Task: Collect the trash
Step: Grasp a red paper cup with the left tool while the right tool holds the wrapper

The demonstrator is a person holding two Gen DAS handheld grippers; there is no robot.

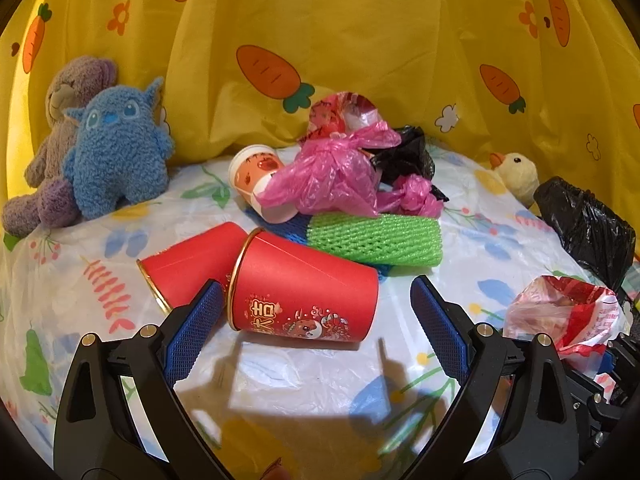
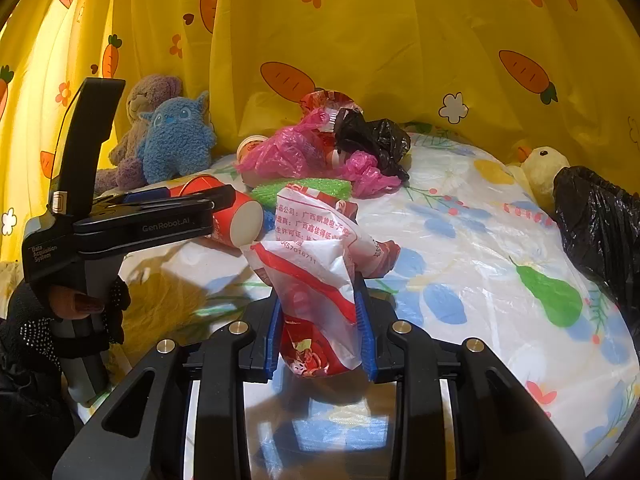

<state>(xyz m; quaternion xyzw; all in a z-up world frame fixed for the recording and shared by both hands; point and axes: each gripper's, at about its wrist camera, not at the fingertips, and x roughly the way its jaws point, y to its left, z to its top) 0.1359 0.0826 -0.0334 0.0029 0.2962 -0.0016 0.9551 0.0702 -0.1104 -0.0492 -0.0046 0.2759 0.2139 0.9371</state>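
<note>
Crumpled red-and-white plastic wrapper [image 2: 316, 280], thin, glossy and printed with small text, sits pinched between the ribbed blue pads of my right tool [image 2: 322, 334], lifted off the worktop [image 2: 480, 240] with its floral plastic sheet. My left tool [image 1: 316, 320] gapes wide around a smooth red paper cup [image 1: 304, 300] lying on its side, gold-rimmed, pads not touching it. Behind lie a second red cup [image 1: 192, 260], green foam netting [image 1: 376, 238], and wrinkled pink bags [image 1: 332, 176].
</note>
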